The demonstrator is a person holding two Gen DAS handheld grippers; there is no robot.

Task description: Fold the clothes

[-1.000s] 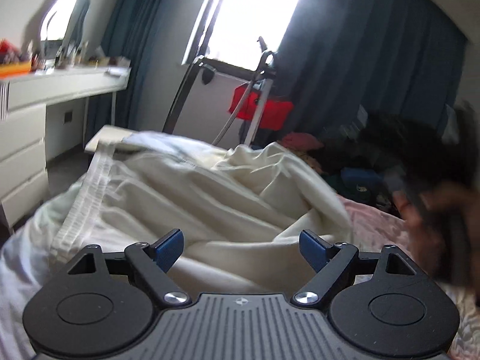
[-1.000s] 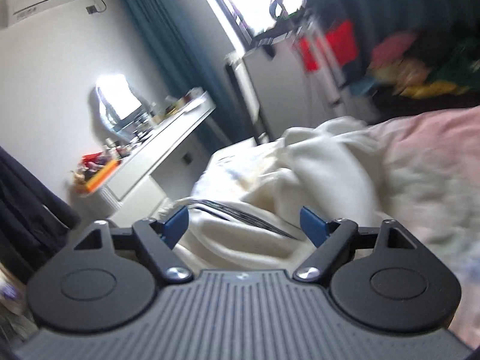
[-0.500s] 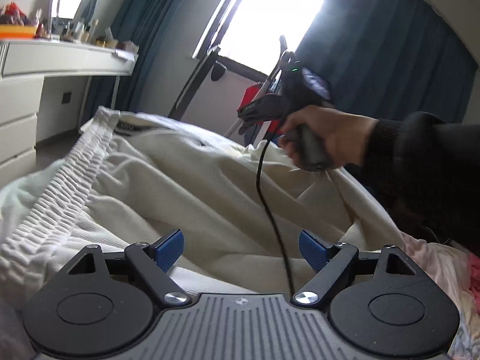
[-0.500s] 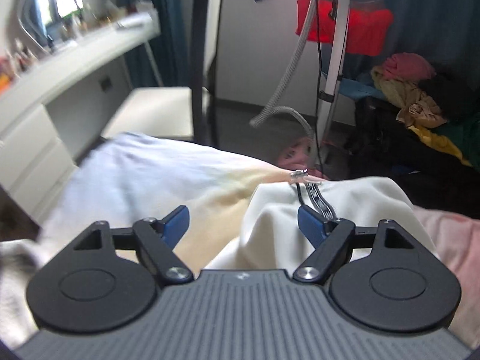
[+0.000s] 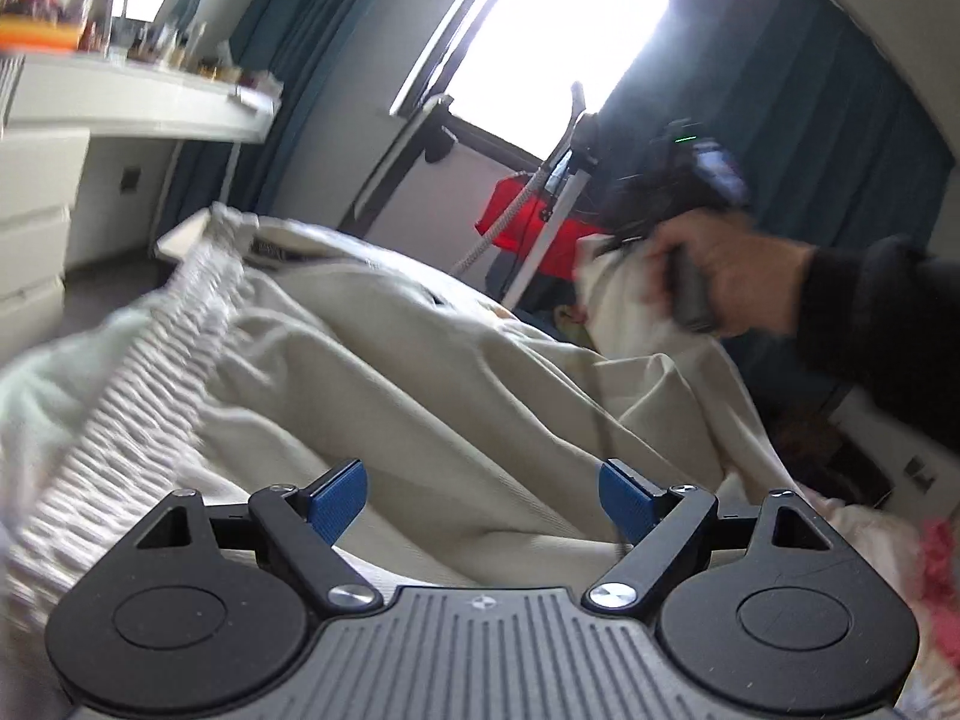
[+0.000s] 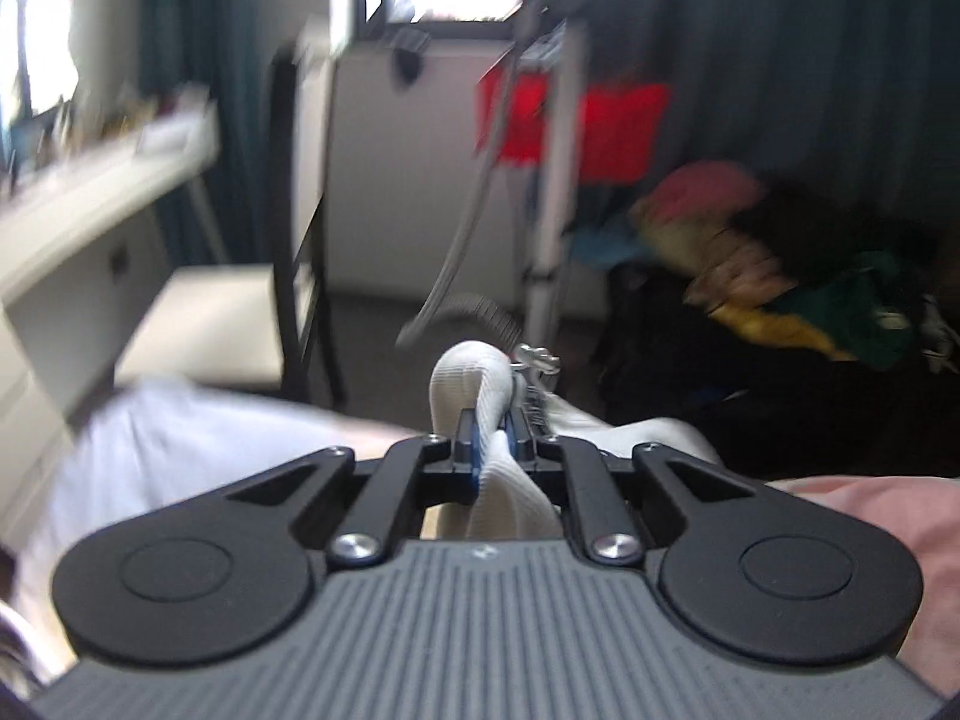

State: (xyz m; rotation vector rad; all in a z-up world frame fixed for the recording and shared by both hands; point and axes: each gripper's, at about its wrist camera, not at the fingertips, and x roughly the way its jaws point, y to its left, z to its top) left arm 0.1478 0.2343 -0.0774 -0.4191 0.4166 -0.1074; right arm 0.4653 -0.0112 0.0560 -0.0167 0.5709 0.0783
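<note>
Pinching a ribbed corner of the soft cream cloth garment (image 6: 465, 387), the right gripper (image 6: 489, 447) is squeezing tight. Next to the white desk (image 5: 126, 105), the garment is lying crumpled and floppy. The left gripper (image 5: 483, 495) is hanging wide apart over it, best grabbing the stretchy waistband (image 5: 162, 348).

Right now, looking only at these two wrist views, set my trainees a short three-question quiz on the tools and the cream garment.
1. True or false: the right tool is shut on a ribbed edge of the cream garment.
2. Multiple choice: the left tool is A) shut on the waistband, B) open above the garment, C) out of view.
3. Fill in: beside the right tool's grip lies a metal ____.

Key: 1 true; 2 B; 3 zipper.
</note>
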